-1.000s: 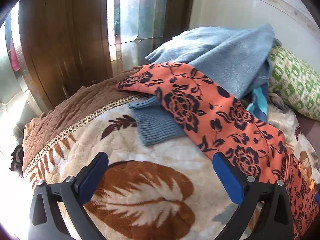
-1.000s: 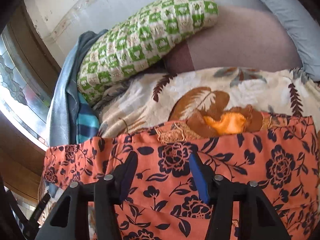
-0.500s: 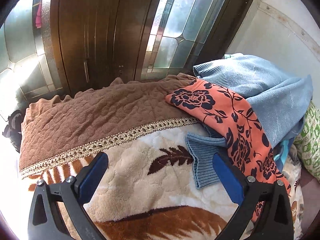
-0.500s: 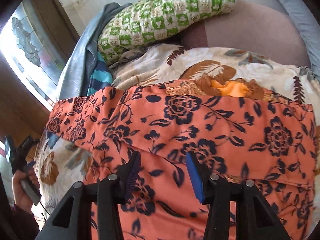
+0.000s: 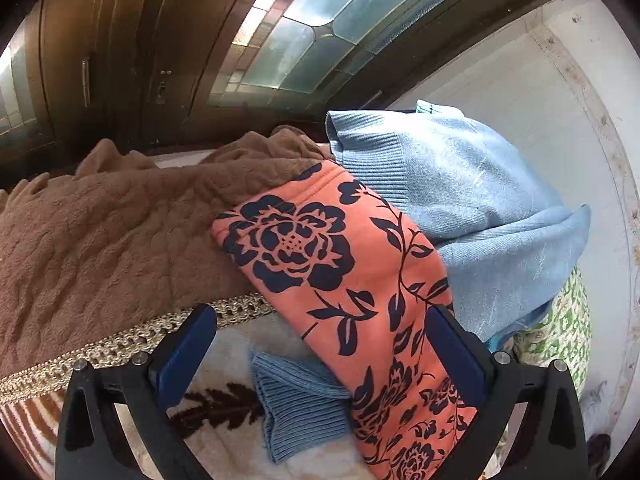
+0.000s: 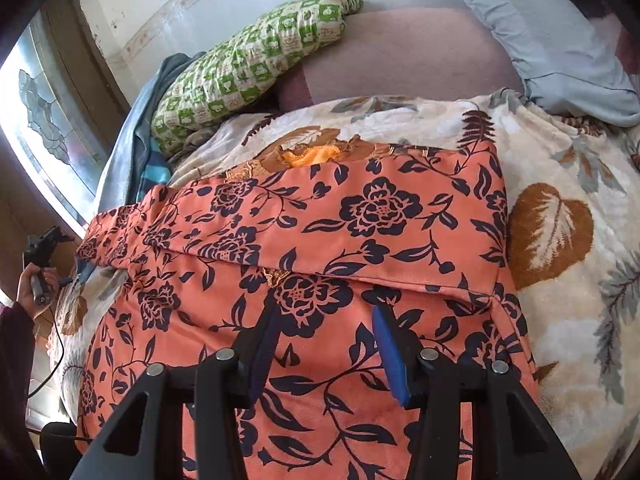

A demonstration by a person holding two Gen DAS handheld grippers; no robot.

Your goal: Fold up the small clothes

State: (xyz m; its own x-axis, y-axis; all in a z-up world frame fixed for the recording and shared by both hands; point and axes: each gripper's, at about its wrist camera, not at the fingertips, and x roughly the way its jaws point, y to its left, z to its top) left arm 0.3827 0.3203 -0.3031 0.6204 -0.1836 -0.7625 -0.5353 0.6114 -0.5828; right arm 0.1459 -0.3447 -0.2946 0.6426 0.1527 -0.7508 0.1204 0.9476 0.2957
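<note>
An orange garment with dark blue flowers (image 6: 360,216) lies spread on the bed, its upper part folded over. My right gripper (image 6: 324,316) is open just above the fold, holding nothing. One long end of the garment (image 5: 320,248) reaches onto the brown blanket in the left wrist view. My left gripper (image 5: 320,332) is wide open, and that end lies between its fingers without being gripped. The left gripper also shows at the far left of the right wrist view (image 6: 40,248), held in a hand.
A light blue sweater (image 5: 460,200) is heaped right of the garment's end, its cuff (image 5: 300,400) lying below it. A brown blanket (image 5: 100,248) covers the left edge. A green checked pillow (image 6: 248,68) and grey pillow (image 6: 560,40) lie at the back. A wooden glass-paned door (image 5: 160,60) stands behind.
My left gripper has swung up and towards the garment's far end, which now lies between its open fingers. My right gripper has drawn back along the garment, whose upper part now lies folded over.
</note>
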